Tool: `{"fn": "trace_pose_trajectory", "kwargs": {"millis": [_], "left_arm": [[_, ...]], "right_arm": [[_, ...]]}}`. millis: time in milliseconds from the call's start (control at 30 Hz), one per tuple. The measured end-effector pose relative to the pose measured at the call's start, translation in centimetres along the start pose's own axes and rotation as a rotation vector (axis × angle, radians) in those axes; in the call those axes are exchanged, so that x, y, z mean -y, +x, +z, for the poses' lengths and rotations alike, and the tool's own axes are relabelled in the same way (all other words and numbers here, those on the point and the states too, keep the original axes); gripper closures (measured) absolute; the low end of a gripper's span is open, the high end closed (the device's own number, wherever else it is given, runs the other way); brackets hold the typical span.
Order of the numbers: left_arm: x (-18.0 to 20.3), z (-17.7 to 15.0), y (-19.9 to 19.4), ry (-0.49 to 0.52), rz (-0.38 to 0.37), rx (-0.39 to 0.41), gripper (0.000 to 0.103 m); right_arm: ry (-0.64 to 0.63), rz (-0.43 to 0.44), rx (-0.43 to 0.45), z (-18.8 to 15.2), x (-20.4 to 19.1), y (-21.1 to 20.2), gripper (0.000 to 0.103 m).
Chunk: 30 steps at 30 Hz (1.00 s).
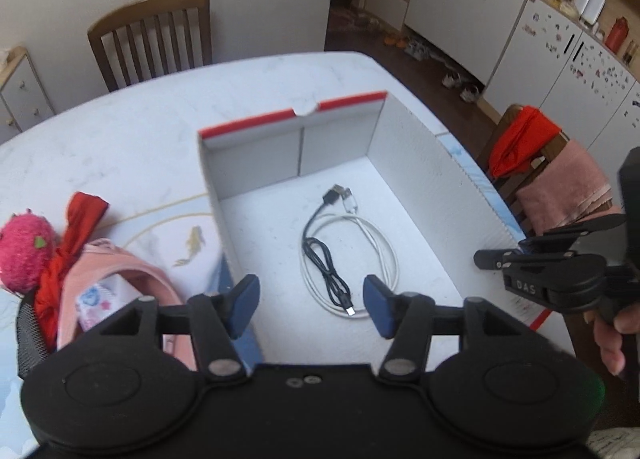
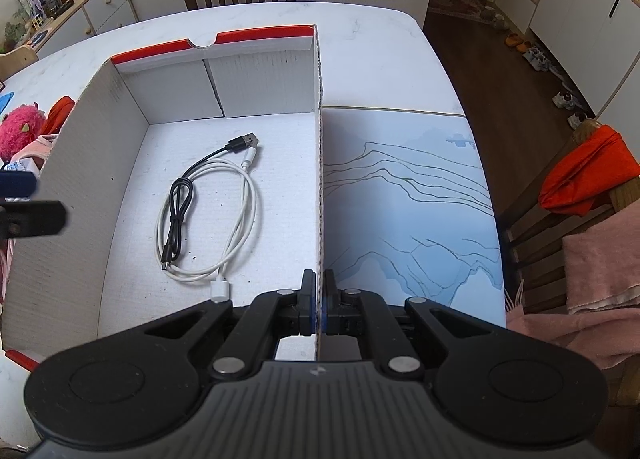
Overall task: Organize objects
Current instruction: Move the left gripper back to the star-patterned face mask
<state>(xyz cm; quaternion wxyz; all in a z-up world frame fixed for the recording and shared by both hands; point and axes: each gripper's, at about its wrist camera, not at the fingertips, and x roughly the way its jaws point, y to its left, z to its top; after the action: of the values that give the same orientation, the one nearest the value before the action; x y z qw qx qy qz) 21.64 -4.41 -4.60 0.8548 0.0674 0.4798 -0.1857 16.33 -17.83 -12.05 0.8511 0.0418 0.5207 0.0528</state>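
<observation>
Hovering above the corrugated cardboard box (image 1: 256, 163), the left hand-held gripper (image 1: 306, 307) stands wide, empty; coiled black cable (image 1: 320, 255) and white cable (image 1: 384, 255) lie on the box floor.

Right view: right hand-held gripper (image 2: 319, 299), angled downward, clamps the box's right wall on the marbled tabletop (image 2: 380, 59).

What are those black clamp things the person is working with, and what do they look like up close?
They are two hand-held grippers. The left gripper is matte black plastic with two round discs at its base, silver pivot pins and blue finger pads. The right gripper has the same build, a ribbed grey-black body and, in the left view, white "DAS" lettering.
</observation>
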Motion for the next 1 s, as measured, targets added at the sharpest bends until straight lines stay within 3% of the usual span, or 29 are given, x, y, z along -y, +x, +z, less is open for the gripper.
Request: {"fn": "trace_pose_trajectory", "kwargs": {"millis": [433, 700, 1000], "left_arm": [[-5.6, -1.6, -4.4, -0.069, 0.072, 0.083, 0.001], [-9.3, -3.1, -3.0, -0.116, 0.122, 0.058, 0.001], [-11.9, -5.3, 0.4, -0.205, 0.098, 0.006, 0.002]], "right_arm": [[0.001, 0.006, 0.004, 0.2, 0.1, -0.2, 0.101], [-0.004, 0.007, -0.007, 0.1, 0.1, 0.0, 0.101], [-0.005, 0.012, -0.014, 0.2, 0.2, 0.0, 0.101]]}}
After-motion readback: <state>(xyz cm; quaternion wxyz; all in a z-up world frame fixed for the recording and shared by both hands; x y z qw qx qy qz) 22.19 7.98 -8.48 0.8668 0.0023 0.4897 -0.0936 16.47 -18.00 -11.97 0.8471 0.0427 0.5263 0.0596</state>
